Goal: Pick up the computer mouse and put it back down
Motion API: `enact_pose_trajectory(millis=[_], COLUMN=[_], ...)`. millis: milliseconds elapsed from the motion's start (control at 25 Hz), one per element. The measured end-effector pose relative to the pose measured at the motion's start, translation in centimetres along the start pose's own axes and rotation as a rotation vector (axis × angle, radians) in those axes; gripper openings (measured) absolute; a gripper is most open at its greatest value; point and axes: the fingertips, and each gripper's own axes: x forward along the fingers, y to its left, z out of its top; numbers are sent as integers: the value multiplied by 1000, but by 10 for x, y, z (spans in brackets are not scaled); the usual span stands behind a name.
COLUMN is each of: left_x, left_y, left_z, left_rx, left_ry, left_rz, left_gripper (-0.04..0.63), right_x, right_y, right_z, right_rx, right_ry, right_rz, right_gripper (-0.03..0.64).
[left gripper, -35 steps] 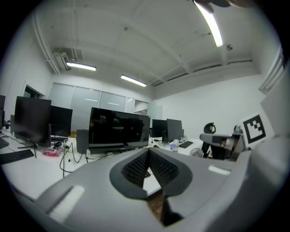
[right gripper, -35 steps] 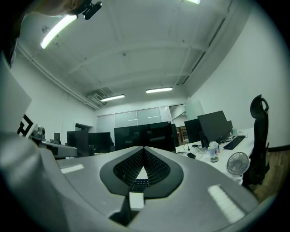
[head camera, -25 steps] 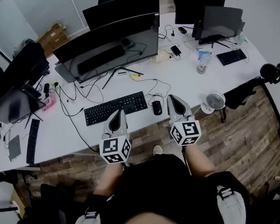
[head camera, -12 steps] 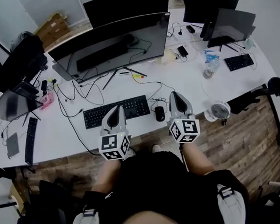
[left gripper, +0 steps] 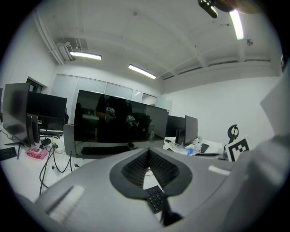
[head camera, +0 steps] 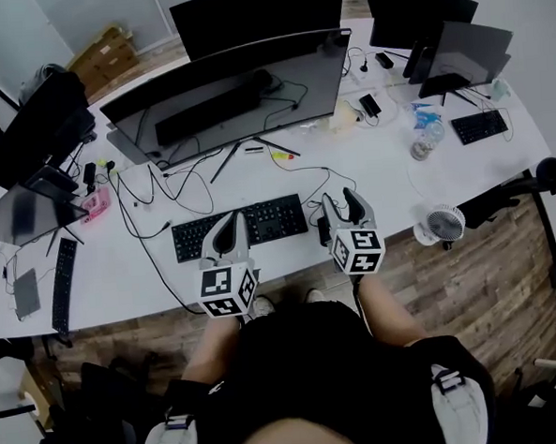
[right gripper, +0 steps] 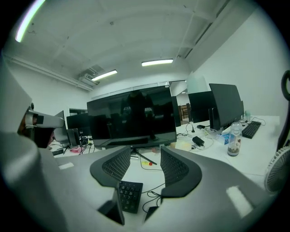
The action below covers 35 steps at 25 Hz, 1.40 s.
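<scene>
The black computer mouse (head camera: 322,230) lies on the white desk (head camera: 388,177) just right of the black keyboard (head camera: 241,226), its cable running off towards the monitor. My right gripper (head camera: 340,200) hangs low over it, and its jaws are opening. In the right gripper view only the mouse's (right gripper: 152,212) dark front shows, low between the pads, which do not touch it. My left gripper (head camera: 231,219) is shut and empty above the keyboard's near edge. The left gripper view shows its pads meeting at the tip (left gripper: 148,153) over the keyboard (left gripper: 156,198).
A wide curved monitor (head camera: 228,93) stands behind the keyboard, with loose cables (head camera: 177,190) in front of it. A small white fan (head camera: 444,223) sits at the desk's right front edge, and a bottle (head camera: 426,140) and a second keyboard (head camera: 479,124) lie farther right.
Both grippers moved forward over the desk. The right gripper dropped lower and shifted left over the mouse, and its jaws went from shut to apart.
</scene>
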Motion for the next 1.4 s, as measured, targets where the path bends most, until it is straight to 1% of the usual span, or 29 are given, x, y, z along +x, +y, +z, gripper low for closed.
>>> enact_pose_trajectory(millis=[160, 280, 440, 560, 720, 840, 1080, 1240, 1400], left_x=[0, 1, 2, 3, 3, 5, 4, 3, 2], left_y=[10, 14, 21, 26, 31, 36, 39, 40, 42], left_z=[2, 2, 0, -1, -3, -3, -9, -10, -9], left_rx=[-25, -26, -30, -28, -29, -27, -27, -19, -15], left_ry=[-12, -10, -2, -4, 8, 13, 29, 35, 36], left_rz=[3, 3, 4, 10, 10, 10, 15, 14, 18], left_gripper=[54, 54, 54, 54, 54, 54, 54, 54, 54], right_x=[15, 23, 32, 37, 35, 34, 35, 37, 43], right_y=[0, -5, -14, -18, -23, -26, -32, -35, -34], right_z=[-33, -61, -93, -118, -152, -165, -189, -207, -223], right_rx=[-46, -62, -65, -80, -88, -93, -80, -49, -57], right_ry=[104, 181, 250, 303, 377, 402, 461, 511, 561], right_rz=[-29, -55, -102, -120, -141, -160, -173, -164, -150], right_gripper=[179, 179, 179, 210, 213, 216, 247, 247, 247])
